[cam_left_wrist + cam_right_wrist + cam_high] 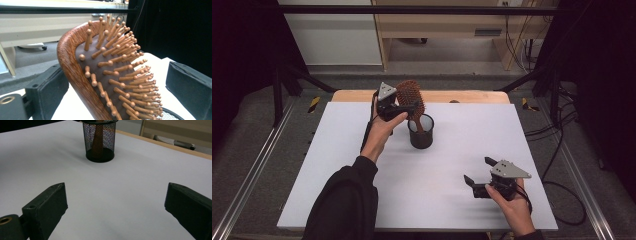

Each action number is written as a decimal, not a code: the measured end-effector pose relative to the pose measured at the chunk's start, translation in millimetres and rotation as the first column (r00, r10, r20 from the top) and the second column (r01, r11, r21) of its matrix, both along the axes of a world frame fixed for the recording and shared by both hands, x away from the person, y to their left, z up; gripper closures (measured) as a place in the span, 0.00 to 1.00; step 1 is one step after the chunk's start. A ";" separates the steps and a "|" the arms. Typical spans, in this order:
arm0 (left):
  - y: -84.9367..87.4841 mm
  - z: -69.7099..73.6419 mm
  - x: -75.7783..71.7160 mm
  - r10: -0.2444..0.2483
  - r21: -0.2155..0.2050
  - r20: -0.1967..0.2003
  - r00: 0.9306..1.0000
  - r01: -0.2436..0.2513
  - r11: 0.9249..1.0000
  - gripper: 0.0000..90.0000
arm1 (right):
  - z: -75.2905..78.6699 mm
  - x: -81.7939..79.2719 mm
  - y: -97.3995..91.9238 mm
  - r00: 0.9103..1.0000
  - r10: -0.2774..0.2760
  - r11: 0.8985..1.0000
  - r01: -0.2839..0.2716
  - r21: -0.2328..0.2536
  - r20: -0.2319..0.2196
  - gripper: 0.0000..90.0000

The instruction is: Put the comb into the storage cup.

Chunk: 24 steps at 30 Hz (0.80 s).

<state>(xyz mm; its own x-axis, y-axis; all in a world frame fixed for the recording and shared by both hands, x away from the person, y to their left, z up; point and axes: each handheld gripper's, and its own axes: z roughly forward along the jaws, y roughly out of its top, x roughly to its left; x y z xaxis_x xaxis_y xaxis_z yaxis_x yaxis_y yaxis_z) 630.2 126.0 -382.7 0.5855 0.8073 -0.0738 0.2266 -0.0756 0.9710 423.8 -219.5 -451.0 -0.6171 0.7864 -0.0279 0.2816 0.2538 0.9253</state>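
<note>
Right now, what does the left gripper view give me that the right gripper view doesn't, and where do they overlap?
Left gripper view alone: the brush head up close, wooden rim and ball-tipped pins, standing between the left gripper's open jaws, with a gap to the jaw on the view's right.

Right gripper view alone: the whole mesh cup upright on the white table, the brush handle inside it, and the right gripper open with nothing between its jaws.

Both: the cup, though the left gripper view catches just its rim, and the table.
</note>
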 end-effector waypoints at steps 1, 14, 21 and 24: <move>-0.3 -0.1 -0.6 0.000 0.007 0.005 1.000 0.000 1.000 0.04 | 0.0 0.0 0.0 1.000 0.000 1.000 0.000 0.000 0.000 0.05; 1.7 -0.3 -6.6 0.002 -0.007 0.025 1.000 -0.002 1.000 0.02 | -0.1 0.1 0.4 1.000 0.001 1.000 -0.001 -0.002 -0.001 0.05; 4.2 -1.1 -8.0 0.007 -0.022 0.019 1.000 -0.007 1.000 0.02 | -0.1 0.1 0.5 1.000 0.001 1.000 -0.001 -0.003 -0.001 0.05; 5.5 -1.8 -8.3 0.009 -0.023 0.017 1.000 -0.009 1.000 0.02 | -0.1 0.2 0.3 1.000 0.001 1.000 -0.001 -0.004 0.000 0.05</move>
